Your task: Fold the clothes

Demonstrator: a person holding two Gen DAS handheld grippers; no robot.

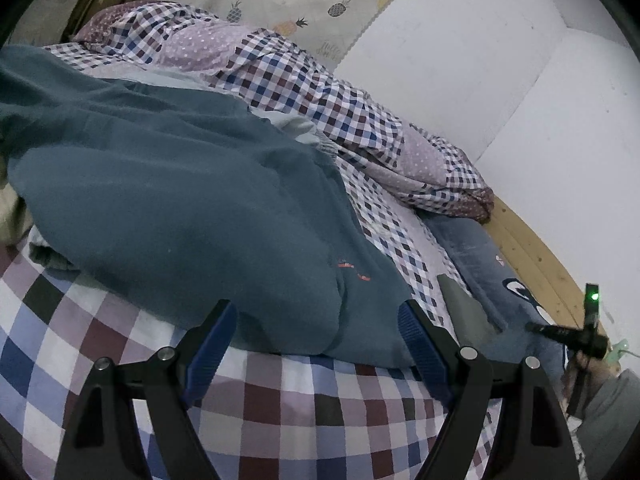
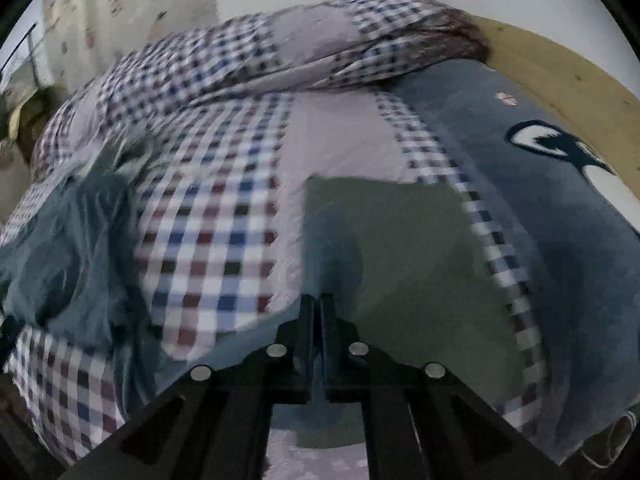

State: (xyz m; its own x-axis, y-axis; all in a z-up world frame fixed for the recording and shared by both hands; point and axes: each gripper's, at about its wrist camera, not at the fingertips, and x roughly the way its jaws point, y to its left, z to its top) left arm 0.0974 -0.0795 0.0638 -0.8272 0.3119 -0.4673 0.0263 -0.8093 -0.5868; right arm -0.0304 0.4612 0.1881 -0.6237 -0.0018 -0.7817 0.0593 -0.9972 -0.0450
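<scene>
Your left gripper [image 1: 316, 334] gapes wide at the teal sweatshirt's [image 1: 180, 200] hem on the checked sheet [image 1: 280, 400]. Your right gripper [image 2: 319, 300] is pinched together over the olive folded garment [image 2: 400, 260]; can't tell if it grips cloth.

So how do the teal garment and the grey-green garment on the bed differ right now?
The large teal garment lies rumpled and heaped; the smaller grey-green garment lies flat with straight edges. The open left claw sits at the teal one's near edge; the right claw is shut over the grey-green one, grip unclear. Both rest on the checked bedsheet.
</scene>
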